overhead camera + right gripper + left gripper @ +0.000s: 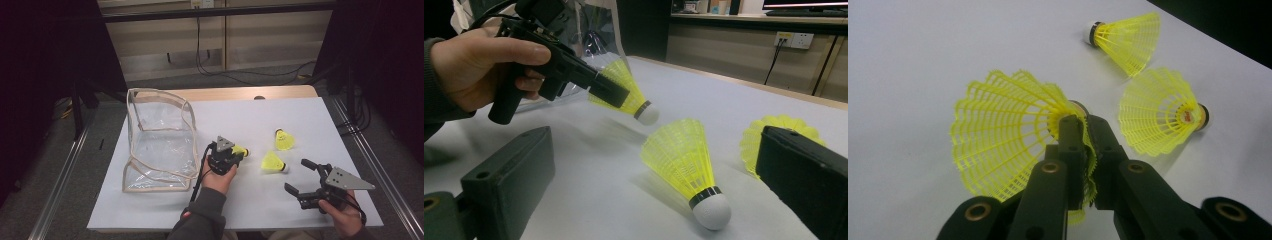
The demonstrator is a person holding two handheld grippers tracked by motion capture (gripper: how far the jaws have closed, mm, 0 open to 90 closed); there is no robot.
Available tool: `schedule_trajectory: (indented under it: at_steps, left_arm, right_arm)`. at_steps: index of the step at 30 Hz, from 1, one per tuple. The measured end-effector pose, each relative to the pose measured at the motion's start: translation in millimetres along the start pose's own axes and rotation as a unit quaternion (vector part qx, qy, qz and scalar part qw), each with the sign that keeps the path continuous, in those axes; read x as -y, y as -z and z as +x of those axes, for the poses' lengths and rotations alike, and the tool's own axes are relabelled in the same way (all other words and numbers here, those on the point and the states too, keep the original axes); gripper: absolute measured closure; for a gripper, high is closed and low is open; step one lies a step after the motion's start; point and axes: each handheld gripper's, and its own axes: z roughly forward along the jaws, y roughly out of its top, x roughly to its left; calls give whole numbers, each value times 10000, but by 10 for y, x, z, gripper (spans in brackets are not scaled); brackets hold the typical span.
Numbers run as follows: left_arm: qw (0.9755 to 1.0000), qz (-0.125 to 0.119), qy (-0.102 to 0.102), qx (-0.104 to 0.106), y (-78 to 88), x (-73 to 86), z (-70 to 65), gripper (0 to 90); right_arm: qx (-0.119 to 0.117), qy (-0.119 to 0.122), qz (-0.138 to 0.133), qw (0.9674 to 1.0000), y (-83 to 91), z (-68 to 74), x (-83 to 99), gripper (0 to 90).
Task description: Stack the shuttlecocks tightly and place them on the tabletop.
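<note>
White desk: left gripper jaws pinch a yellow shuttlecock by its skirt (lifted); right gripper jaws spread, empty.

The left gripper clamps a yellow shuttlecock's skirt; two other shuttlecocks lie near it, beyond it.

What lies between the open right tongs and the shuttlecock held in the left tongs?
One loose shuttlecock lies on its side on the white sheet, between the right tongs and the held shuttlecock, as the high view shows.
</note>
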Motion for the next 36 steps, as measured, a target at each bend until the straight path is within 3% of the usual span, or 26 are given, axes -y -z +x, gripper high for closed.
schedule_trajectory:
  at_steps: [19,31,36]
  left_arm:
    - [9993,24,247,-270,-158,-113,157,862]
    - [9976,51,409,-551,-244,-93,305,862]
    - [9974,28,469,-547,-260,-95,321,862]
  right_arm:
    - [-19,-13,-7,10000,5,-6,-1,19]
    - [-28,-16,1,10000,3,-7,1,19]
    - [-31,-21,1,10000,1,-4,2,20]
